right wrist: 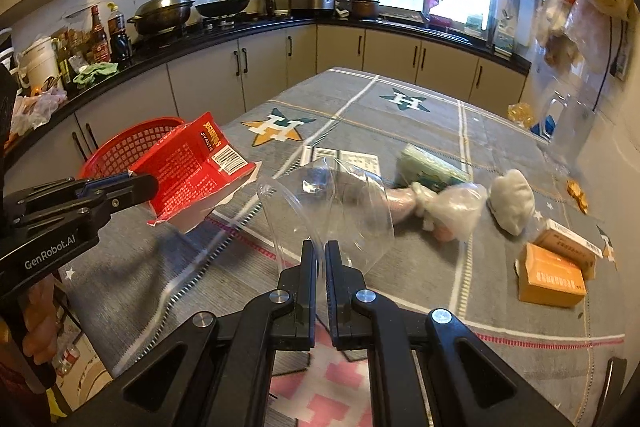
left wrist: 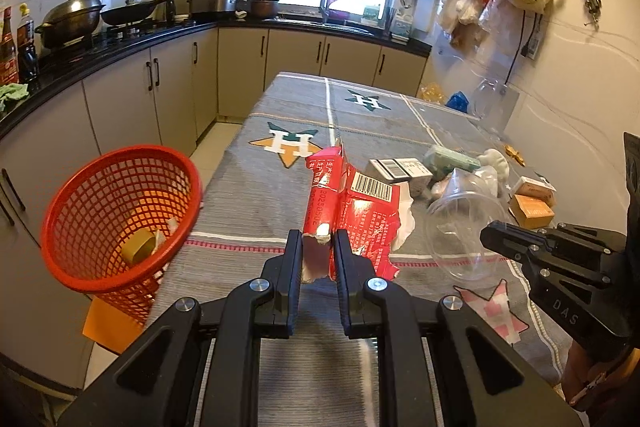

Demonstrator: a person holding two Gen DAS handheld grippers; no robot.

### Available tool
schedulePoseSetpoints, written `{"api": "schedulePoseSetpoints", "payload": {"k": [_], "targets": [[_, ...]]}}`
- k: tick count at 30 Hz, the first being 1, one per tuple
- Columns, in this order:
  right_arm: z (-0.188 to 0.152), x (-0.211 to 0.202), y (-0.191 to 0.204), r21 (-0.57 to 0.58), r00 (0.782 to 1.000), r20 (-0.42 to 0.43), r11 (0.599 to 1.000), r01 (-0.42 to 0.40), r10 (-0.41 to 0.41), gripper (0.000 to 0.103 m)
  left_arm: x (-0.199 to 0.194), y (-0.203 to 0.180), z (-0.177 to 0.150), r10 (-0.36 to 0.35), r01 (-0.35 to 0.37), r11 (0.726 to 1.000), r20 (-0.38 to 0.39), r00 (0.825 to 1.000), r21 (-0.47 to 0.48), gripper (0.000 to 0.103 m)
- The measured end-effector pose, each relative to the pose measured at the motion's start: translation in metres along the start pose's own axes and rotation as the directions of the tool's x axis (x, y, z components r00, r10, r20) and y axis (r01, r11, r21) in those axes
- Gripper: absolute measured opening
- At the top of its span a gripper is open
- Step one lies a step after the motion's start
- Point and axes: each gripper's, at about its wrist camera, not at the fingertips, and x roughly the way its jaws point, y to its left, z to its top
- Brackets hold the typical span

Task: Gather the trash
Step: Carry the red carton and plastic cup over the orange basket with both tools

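My left gripper (left wrist: 317, 241) is shut on a torn red carton (left wrist: 352, 203), held above the cloth-covered table (left wrist: 280, 211); the same carton (right wrist: 192, 167) and left gripper (right wrist: 150, 183) show at the left of the right wrist view. A red mesh basket (left wrist: 116, 215) stands off the table's left edge with a yellowish piece inside; its rim (right wrist: 132, 143) shows behind the carton. My right gripper (right wrist: 319, 247) is shut on the rim of a clear plastic cup (right wrist: 332, 203), lifted over the table. In the left wrist view that cup (left wrist: 464, 223) sits before the right gripper (left wrist: 486, 233).
On the table's right half lie a white barcoded box (left wrist: 400, 169), a green packet (right wrist: 430, 163), a knotted plastic bag (right wrist: 452, 207), a grey-white lump (right wrist: 514, 203) and two orange boxes (right wrist: 552, 275). Kitchen counters with pots run along the left and back. Bags hang on the right wall.
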Motion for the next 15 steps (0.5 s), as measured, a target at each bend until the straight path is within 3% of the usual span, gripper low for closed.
{"api": "schedulePoseSetpoints", "payload": {"k": [15], "targets": [[0.025,0.003,0.035,-0.064,0.997,0.018,0.995,-0.071,0.072,0.005,-0.024,0.055,0.009,0.091,-0.086,0.993,0.059,0.994,-0.087,0.015]]}}
